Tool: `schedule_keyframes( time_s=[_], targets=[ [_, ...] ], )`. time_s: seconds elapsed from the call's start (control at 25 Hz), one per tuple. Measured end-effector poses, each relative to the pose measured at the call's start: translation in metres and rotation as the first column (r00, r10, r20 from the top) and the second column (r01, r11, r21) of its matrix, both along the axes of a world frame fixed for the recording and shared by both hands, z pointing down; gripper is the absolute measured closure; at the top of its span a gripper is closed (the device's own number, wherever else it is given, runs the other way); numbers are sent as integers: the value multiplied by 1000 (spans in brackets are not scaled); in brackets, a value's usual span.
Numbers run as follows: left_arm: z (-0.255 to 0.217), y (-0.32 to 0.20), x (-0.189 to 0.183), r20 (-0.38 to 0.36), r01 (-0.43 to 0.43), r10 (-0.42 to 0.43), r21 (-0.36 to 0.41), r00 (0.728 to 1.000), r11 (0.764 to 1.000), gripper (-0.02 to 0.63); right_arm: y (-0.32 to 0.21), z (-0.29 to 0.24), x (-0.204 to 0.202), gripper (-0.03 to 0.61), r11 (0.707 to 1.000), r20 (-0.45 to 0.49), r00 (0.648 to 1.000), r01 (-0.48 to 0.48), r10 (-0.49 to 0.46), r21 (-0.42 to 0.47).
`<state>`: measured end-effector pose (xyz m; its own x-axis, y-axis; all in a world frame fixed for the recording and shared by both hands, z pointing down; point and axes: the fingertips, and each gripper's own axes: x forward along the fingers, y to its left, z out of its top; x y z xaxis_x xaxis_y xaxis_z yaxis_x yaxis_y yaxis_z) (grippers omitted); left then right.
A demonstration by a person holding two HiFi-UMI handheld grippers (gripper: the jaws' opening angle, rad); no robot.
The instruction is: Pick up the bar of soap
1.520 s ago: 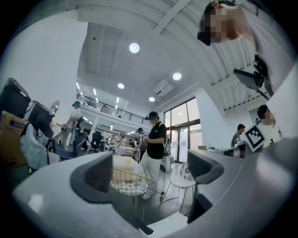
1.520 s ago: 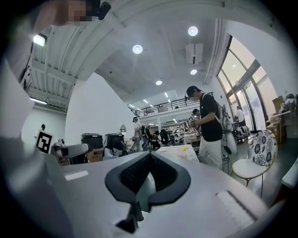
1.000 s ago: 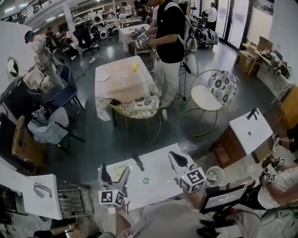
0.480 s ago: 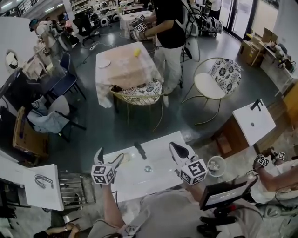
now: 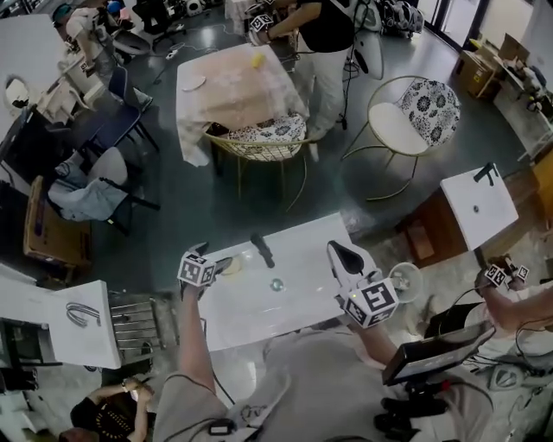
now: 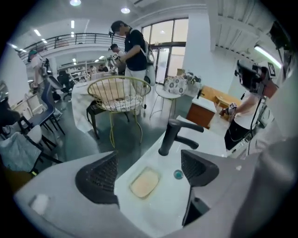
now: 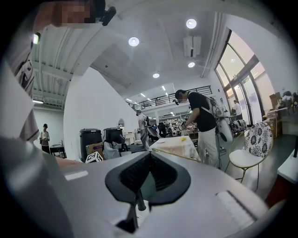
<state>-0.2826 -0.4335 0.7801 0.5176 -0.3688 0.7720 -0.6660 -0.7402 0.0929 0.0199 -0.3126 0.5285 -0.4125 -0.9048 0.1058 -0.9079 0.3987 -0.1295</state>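
Left tool (image 6: 149,162), pointing steeply down at the white washbasin (image 5: 294,302). The bar of soap (image 6: 145,182) lies flat on the washbasin's left part, directly ahead of and below my left tool. In the left gripper view it sits between the lines of the two jaws and closer to the left one. The jaws have just been closing and stand apart. The soap is framed between them, but neither pad touches it, so nothing is gripped yet.

The soap is a pale rounded rectangle. Its long axis runs away from me and leans slightly right, roughly along the tool's pointing direction. I judge the jaws would therefore close across its shorter width once the tool comes down the rest of the way.

To the soap's right is the drain (image 6: 178,174), and beyond it the black faucet (image 6: 173,137), near but clear of the soap.

My right tool (image 5: 341,253) hangs over the washbasin's right edge, well apart from the soap, pointing nearly level. Its own view shows the jaws together and holding nothing. The left tool is plainly the nearer one.

The surface is smooth, glossy and white, and I expect the soap to slide on it if pushed. Beyond the washbasin's far edge lie a dark grey floor (image 5: 207,216), a wire chair (image 5: 259,142), a cloth-covered table (image 5: 229,82) and a standing person (image 5: 333,26).
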Motion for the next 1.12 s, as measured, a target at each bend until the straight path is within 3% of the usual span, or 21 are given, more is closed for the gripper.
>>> schedule_keyframes(
  time_s=[0.08, 0.16, 0.24, 0.28, 0.44, 0.6, 0.92, 1.12],
  targets=[
    [31, 7, -1, 80, -86, 91, -63, 993, 994, 202, 3, 4, 6, 580, 1000, -6, 1000, -12, 12, -8],
    [58, 15, -2, 161, -186, 205, -123, 965, 975, 204, 5, 5, 14, 580, 1000, -14, 1000, -27, 27, -14],
    [83, 24, -5, 209, -265, 300, -180, 931, 947, 289, 10, 7, 21, 580, 999, -19, 999, -47, 46, -24],
    [94, 27, -6, 219, -291, 334, -206, 917, 934, 301, 11, 7, 25, 580, 998, -20, 998, -56, 55, -26],
    [134, 34, -17, 255, -347, 425, -301, 868, 888, 301, 14, 10, 37, 580, 996, -25, 996, -86, 86, -33],
    [152, 30, -24, 300, -389, 482, -321, 823, 864, 302, 16, 9, 45, 580, 994, -37, 994, -108, 107, -32],
    [175, 39, -11, 226, -429, 556, -433, 800, 793, 302, 24, 19, 50, 580, 989, -50, 990, -138, 135, -59],
    [190, 42, -2, 200, -374, 498, -447, 844, 813, 301, 24, 17, 58, 580, 985, -55, 986, -160, 156, -65]
  ],
)
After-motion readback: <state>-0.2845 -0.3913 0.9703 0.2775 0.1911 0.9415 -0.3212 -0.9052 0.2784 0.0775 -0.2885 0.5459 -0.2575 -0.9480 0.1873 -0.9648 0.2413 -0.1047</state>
